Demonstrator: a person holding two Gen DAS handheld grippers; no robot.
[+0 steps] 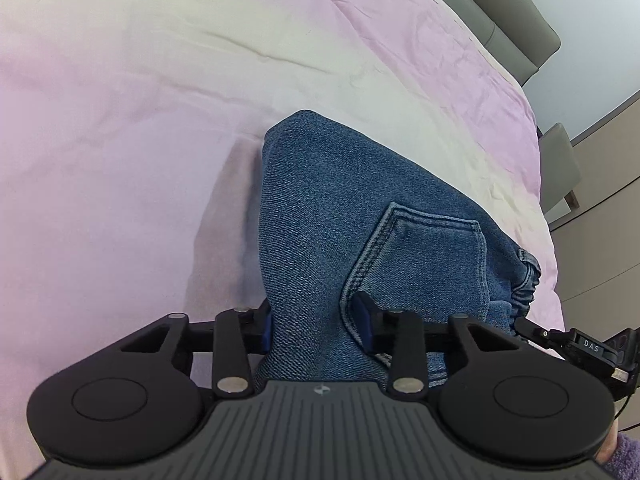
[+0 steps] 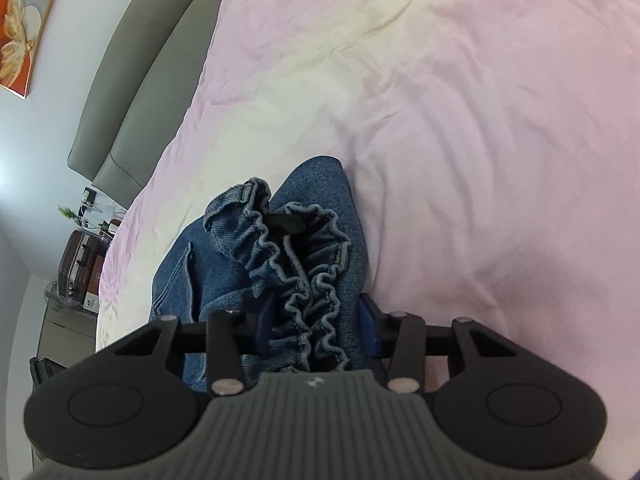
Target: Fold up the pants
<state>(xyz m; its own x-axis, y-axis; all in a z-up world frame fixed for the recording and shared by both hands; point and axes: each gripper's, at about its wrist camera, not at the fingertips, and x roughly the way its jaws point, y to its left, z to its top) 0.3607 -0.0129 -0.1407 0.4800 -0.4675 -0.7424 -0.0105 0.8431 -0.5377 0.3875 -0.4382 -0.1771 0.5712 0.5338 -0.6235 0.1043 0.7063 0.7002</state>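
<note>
The blue denim pants (image 1: 332, 200) hang bunched over the pink bed sheet, with a back pocket (image 1: 420, 256) facing the left wrist camera. My left gripper (image 1: 316, 324) is shut on the denim beside that pocket. In the right wrist view the ruffled elastic waistband (image 2: 304, 264) of the pants (image 2: 320, 188) runs between the fingers. My right gripper (image 2: 316, 320) is shut on that waistband. The other gripper's black tip (image 1: 576, 344) shows at the right edge of the left wrist view. The pant legs are hidden.
The pink and cream bed sheet (image 1: 140, 120) spreads around the pants. A grey padded headboard (image 2: 132, 72) runs along the bed's far side. A suitcase (image 2: 80, 264) and small items stand on a cabinet beside the bed. A grey chair (image 1: 560, 168) stands past the bed's edge.
</note>
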